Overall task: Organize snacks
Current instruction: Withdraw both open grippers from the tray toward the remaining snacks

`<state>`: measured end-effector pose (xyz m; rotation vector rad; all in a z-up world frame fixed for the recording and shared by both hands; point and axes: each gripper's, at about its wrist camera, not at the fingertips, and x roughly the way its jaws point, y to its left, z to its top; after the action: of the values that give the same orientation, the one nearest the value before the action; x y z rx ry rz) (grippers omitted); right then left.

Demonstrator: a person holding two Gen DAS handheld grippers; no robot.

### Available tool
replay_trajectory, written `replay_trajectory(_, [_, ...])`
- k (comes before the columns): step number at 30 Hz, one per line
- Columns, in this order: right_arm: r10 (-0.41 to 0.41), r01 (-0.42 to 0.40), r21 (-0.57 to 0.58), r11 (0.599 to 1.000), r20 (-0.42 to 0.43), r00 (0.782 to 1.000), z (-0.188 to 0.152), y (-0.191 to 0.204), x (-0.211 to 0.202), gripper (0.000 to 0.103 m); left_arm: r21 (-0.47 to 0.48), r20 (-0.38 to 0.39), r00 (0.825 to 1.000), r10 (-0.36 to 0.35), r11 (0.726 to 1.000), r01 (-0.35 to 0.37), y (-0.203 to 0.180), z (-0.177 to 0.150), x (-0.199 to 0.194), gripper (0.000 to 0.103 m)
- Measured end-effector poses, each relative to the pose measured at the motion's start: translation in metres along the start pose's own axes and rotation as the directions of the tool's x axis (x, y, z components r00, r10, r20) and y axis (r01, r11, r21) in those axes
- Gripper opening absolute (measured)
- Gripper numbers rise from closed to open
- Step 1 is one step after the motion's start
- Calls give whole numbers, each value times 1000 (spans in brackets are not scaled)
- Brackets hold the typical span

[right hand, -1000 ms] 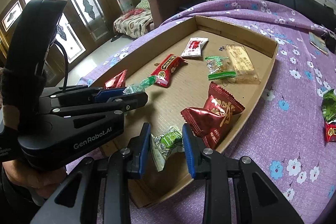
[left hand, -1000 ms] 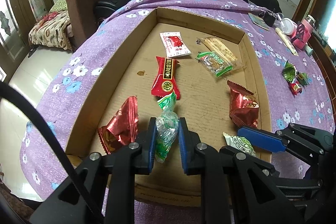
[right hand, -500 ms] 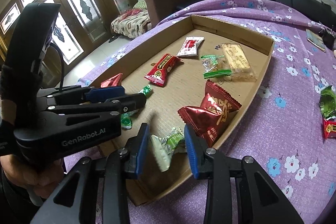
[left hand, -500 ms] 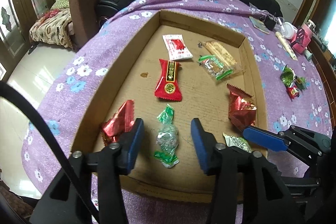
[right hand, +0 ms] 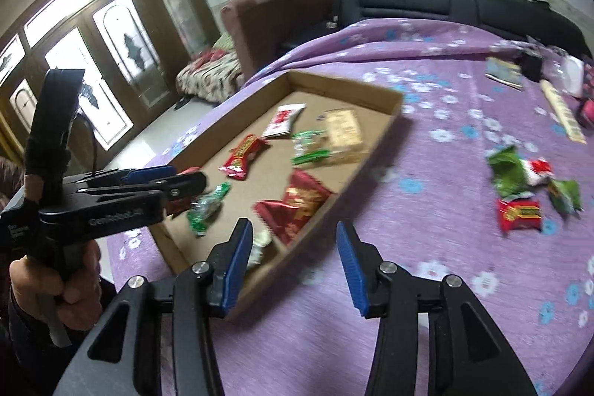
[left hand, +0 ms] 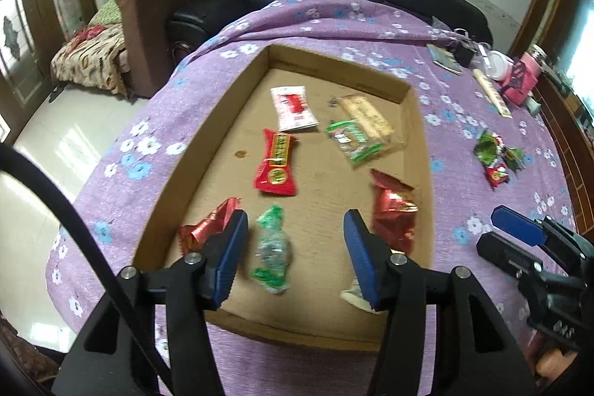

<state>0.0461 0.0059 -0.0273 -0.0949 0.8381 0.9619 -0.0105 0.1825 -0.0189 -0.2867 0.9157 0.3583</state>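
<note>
Cardboard tray (left hand: 208, 151) lies on a worktop (left hand: 482, 203) draped in purple cloth with blue and white flowers. In the left wrist view the left gripper (left hand: 295, 247) hangs above the tray's near end with its blue-padded fingers apart; they have just been opening, and the green twist-wrapped candy (left hand: 273, 249) lies loose on the tray floor between them, touched by neither pad. At ten o'clock from that candy a crinkled red foil snack (left hand: 209, 227) lies against the tray's left wall. At twelve o'clock sits a red packet with a gold label (left hand: 276, 164), and beyond it a white sachet with a red print (left hand: 293, 108). At two o'clock lie a clear green-striped wrapper (left hand: 351, 140) and a pale biscuit pack (left hand: 369, 117), touching each other. A larger red foil pouch (left hand: 393, 214) sits by the right wall, at three o'clock from the candy, and a pale green-white packet (left hand: 352, 294) peeks from behind the right finger.

In the right wrist view the right gripper (right hand: 293, 262) hovers over the tray's near corner and the cloth beside it, its fingers also apart with nothing between them; they too have just been opening. At two o'clock from it, out on the cloth and well apart from the tray, a small cluster of green and red snacks (right hand: 527, 184) waits.
</note>
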Motion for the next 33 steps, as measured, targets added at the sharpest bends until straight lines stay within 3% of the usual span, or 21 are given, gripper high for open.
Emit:
replay_trajectory(5, [-66,64,82,995,22,998,-14,-40,-23,48,50,2,999,-47,998,47,-33,1,-2,63])
replay_trajectory(14, [-182,167,246,955,41,982,-42,-112,-60,48,187,-9,989,-145,972,144,-111,4,-1,63])
replay_trajectory(21, [-220,198,286,937,45,975,-46,-136,-73,48,248,-51,983,-177,951,184,-153,6,13,63])
replay_trajectory(33, [-255,227,325,918,48,966,-43,-172,-73,49,282,-142,965,-220,926,252,-189,7,42,63])
